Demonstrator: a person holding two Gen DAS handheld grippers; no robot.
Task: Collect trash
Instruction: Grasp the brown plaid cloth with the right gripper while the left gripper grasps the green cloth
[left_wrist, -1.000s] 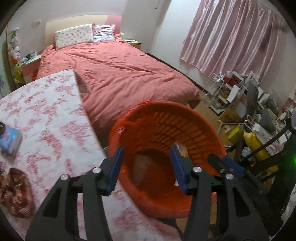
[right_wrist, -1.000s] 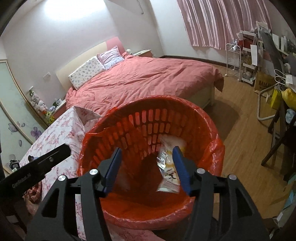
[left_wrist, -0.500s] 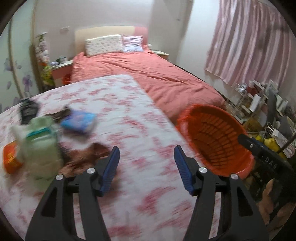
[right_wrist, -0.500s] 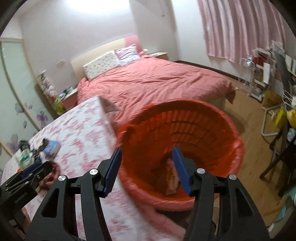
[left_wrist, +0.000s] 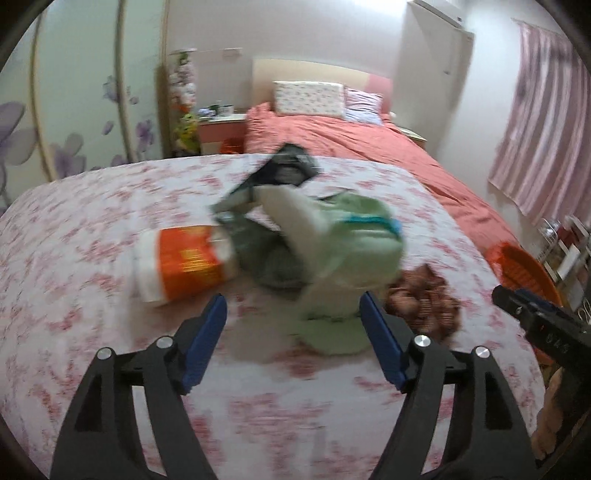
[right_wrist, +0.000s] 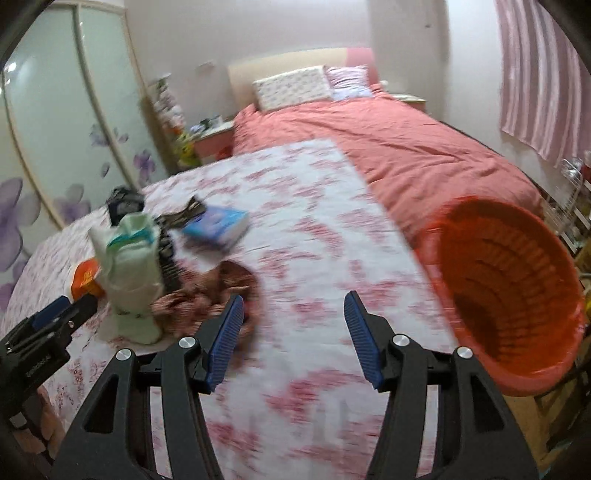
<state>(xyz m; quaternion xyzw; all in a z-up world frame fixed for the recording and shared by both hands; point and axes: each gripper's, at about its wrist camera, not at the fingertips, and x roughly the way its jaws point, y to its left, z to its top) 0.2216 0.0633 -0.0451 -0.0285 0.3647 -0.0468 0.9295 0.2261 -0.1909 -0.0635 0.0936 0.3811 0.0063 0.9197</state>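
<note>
A heap of trash lies on the floral table: an orange-and-white packet, a pale green bag, dark wrappers and a brown crumpled wrapper. My left gripper is open and empty, just short of the heap. My right gripper is open and empty over the table, with the brown wrapper by its left finger. The green bag and a blue packet lie to its left. The red trash basket stands at the table's right edge.
A bed with a red cover stands beyond the table. Wardrobe doors with purple flowers fill the left. A bedside stand and pink curtains are further back. A wire rack stands past the basket.
Both grippers have swung left, away from the basket and over the table. The left one now faces the trash heap. The views are blurred by motion.
</note>
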